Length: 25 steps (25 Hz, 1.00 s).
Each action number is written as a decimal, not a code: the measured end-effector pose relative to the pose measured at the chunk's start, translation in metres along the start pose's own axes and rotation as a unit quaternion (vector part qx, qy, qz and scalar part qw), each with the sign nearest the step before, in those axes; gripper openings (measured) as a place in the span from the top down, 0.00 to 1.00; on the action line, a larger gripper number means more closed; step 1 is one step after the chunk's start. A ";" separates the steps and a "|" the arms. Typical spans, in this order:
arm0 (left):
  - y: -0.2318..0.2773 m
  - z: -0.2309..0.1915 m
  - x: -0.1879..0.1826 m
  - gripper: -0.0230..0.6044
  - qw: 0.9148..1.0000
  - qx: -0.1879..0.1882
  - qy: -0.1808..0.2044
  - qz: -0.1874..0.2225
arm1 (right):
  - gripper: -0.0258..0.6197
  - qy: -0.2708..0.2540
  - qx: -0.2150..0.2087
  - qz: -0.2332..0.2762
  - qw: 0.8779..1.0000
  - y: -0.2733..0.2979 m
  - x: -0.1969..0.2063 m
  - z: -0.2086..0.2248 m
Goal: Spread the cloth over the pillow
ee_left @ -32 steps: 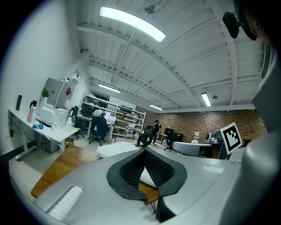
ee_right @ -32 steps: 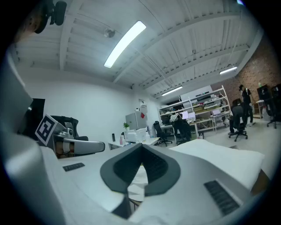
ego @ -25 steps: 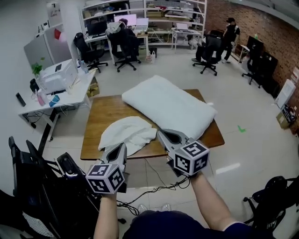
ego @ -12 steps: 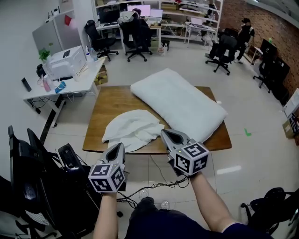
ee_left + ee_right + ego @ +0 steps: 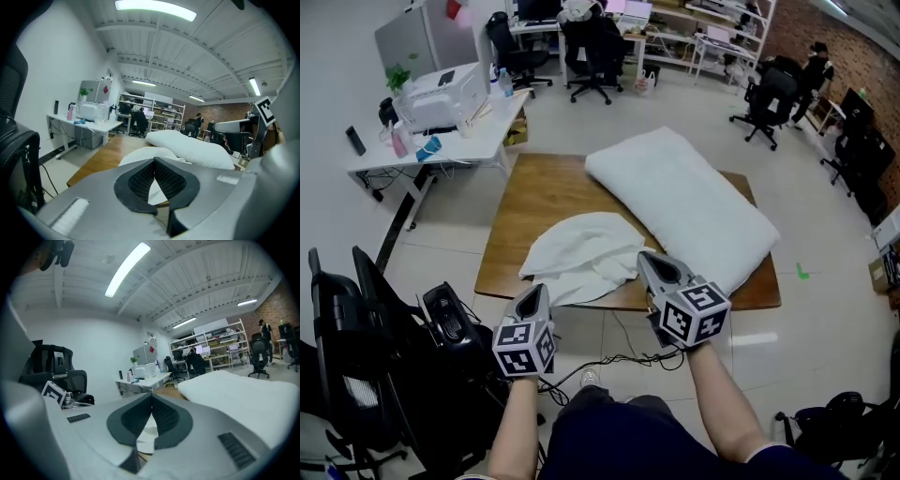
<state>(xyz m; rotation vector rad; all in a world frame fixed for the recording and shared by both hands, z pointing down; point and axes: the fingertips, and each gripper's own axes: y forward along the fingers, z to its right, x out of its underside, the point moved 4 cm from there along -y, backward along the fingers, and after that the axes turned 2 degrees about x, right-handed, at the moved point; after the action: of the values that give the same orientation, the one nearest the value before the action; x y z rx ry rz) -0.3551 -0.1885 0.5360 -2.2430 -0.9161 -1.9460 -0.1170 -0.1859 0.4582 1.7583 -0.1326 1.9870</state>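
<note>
A crumpled white cloth (image 5: 579, 255) lies on the near half of the wooden table (image 5: 539, 195), beside a long white pillow (image 5: 689, 208) that runs diagonally across the far and right side. My left gripper (image 5: 532, 292) hangs shut and empty just short of the table's near edge, by the cloth's near corner. My right gripper (image 5: 651, 260) is shut and empty too, its tips over the cloth's right edge close to the pillow. The left gripper view shows cloth (image 5: 150, 154) and pillow (image 5: 192, 146) past closed jaws; the right gripper view shows the pillow (image 5: 243, 397).
A black office chair (image 5: 356, 356) and dark gear stand at my left. A white desk (image 5: 441, 122) with a printer sits far left. More chairs, shelves and a person (image 5: 814, 70) are at the back. A cable (image 5: 609, 361) trails on the floor under the table.
Both grippers have sunk and come closer to the table's near edge and the cloth. The head view has tipped further down, so the table sits lower in the picture. Jaws stay shut.
</note>
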 end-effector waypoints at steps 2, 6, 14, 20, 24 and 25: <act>0.008 -0.011 0.004 0.96 1.000 -0.011 0.005 -0.003 | 0.95 -0.002 0.006 -0.003 1.000 0.007 0.003 0.000; 0.026 -0.034 0.018 0.96 0.999 -0.038 0.005 -0.021 | 0.95 0.004 0.016 -0.007 1.000 0.017 0.008 0.004; 0.064 -0.074 0.051 0.92 0.994 -0.091 0.025 -0.053 | 0.95 0.008 0.008 -0.029 1.000 0.033 0.017 0.008; 0.087 -0.098 0.059 0.58 0.994 -0.081 0.013 -0.066 | 0.95 0.008 0.005 -0.040 0.999 0.039 0.019 0.017; 0.101 -0.112 0.067 0.43 0.994 -0.070 -0.011 -0.087 | 0.95 0.011 0.005 -0.049 0.999 0.039 0.022 0.023; 0.105 -0.114 0.069 0.42 0.994 -0.063 -0.014 -0.090 | 0.95 0.010 0.006 -0.052 0.999 0.038 0.023 0.024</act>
<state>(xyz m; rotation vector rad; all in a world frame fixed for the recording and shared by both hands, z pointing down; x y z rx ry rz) -0.4077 -0.2920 0.6598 -2.3357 -1.0616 -2.1063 -0.1124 -0.2220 0.4937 1.7149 -0.0224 1.9346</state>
